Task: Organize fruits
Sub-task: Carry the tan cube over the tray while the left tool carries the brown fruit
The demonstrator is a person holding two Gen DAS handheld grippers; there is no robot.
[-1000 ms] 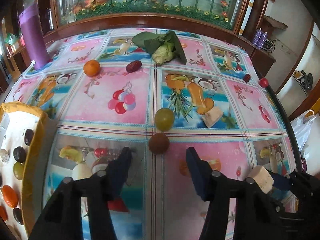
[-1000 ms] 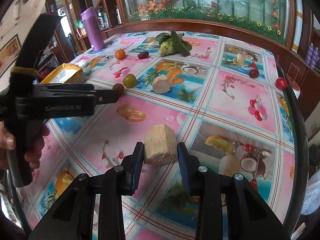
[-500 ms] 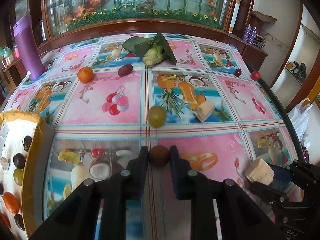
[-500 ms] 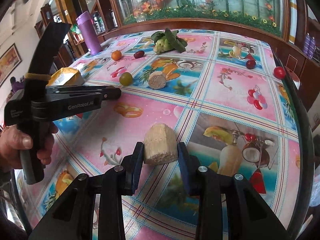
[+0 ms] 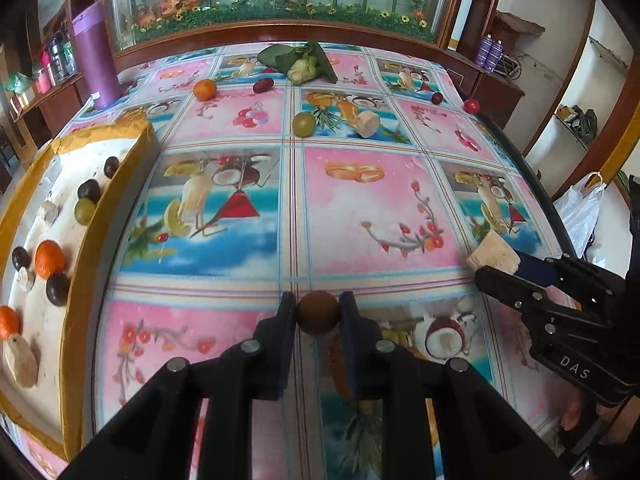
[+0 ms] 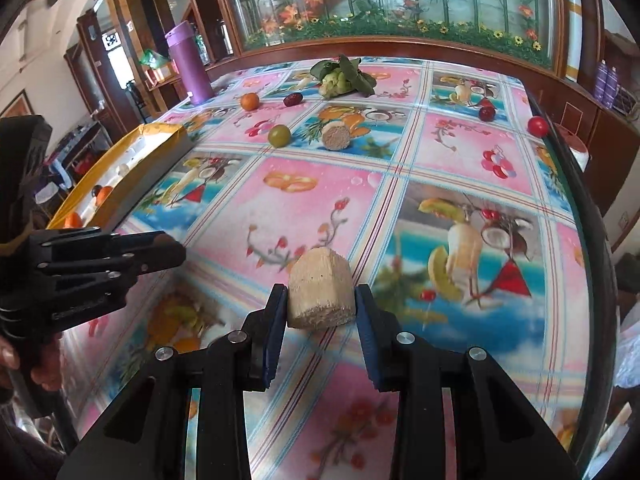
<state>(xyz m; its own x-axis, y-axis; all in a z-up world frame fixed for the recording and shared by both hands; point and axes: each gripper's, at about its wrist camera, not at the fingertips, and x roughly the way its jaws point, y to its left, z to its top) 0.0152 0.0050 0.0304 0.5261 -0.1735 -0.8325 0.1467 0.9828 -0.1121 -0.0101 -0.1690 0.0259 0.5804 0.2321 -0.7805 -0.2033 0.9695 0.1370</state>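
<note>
**Both claws loaded, tray partly filled**

At nine o'clock from my left claw (image 5: 317, 312), the yellow-rimmed tray (image 5: 86, 248) holds dark round fruits, oranges, a green fruit and pale chunks. My left claw is clenched on a brown round fruit (image 5: 318, 312); my right claw (image 6: 321, 300) grasps a pale fibrous chunk (image 6: 321, 294). Only the left view looks down into the tray; the right view sees its rim (image 6: 132, 176) at ten o'clock on the desk (image 6: 300, 208).

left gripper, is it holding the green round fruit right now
No, the left gripper is shut on a brown round fruit, while the green round fruit sits far off on the tablecloth.
</note>
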